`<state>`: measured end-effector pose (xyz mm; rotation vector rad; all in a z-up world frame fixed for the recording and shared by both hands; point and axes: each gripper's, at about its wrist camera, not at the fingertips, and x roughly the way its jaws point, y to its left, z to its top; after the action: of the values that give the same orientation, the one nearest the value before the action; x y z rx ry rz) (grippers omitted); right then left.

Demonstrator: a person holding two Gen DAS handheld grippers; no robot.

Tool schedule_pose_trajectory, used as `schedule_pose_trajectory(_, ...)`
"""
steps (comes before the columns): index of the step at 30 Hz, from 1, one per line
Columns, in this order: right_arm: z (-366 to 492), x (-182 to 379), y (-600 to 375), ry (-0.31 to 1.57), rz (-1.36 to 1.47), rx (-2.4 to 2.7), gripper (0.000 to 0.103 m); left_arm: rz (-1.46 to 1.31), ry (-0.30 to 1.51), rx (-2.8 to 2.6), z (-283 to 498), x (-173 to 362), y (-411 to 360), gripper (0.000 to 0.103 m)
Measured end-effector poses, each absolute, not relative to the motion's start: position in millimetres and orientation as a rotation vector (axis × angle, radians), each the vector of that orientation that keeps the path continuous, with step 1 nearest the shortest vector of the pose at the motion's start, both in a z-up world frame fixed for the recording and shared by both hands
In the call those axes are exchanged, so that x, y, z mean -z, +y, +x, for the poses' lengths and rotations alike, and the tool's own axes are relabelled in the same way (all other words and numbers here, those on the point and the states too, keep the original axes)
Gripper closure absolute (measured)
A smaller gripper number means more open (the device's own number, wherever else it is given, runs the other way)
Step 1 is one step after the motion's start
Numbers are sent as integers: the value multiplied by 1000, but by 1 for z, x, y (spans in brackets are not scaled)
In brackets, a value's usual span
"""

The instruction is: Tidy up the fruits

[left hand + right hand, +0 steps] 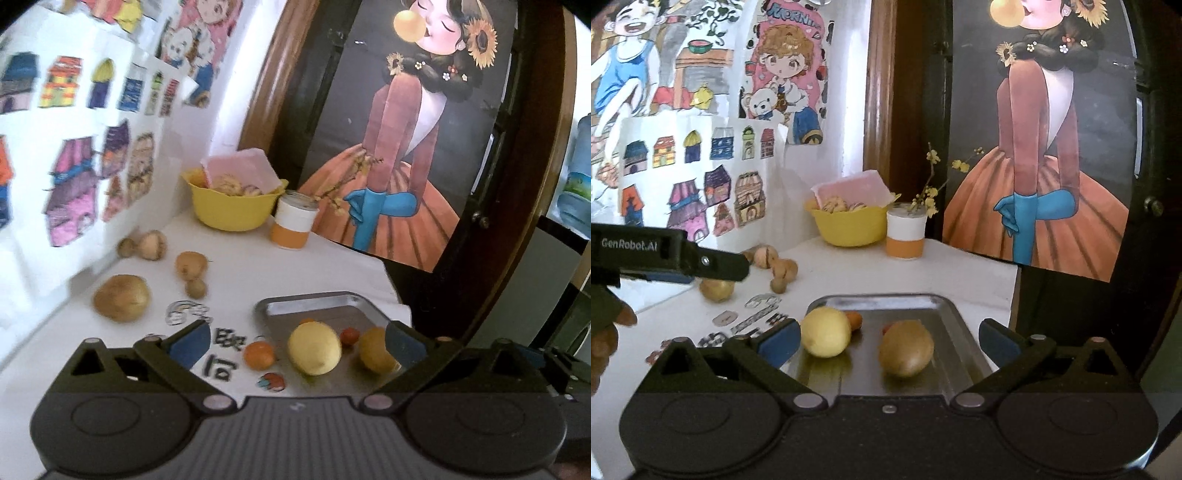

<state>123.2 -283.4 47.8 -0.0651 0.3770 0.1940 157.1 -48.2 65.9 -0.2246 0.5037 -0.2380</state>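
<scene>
The left claw (297,341) is wide open and holds nothing. Ahead of it to the left, a big potato (122,297) sits on the white worktop (258,266). A small orange (259,355) lies just outside the metal tray (317,302), and a lemon (314,348) lies in it, between the fingers. The right claw (888,341) is open too, with a kiwi (906,348) between its fingers. Round fruit could roll away if a finger bumps it.

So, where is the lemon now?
The lemon lies on the metal tray, at its left side, in the right wrist view, left of the kiwi.
</scene>
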Motion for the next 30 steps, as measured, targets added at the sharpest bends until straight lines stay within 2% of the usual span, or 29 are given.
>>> schedule_pose_trajectory(20, 88, -19, -204, 685, -20, -413, 1, -139, 737, 47, 101, -18, 45, 1)
schedule_pose_trajectory(30, 108, -20, -160, 711, -23, -496, 1, -165, 758, 3, 107, -19, 67, 1)
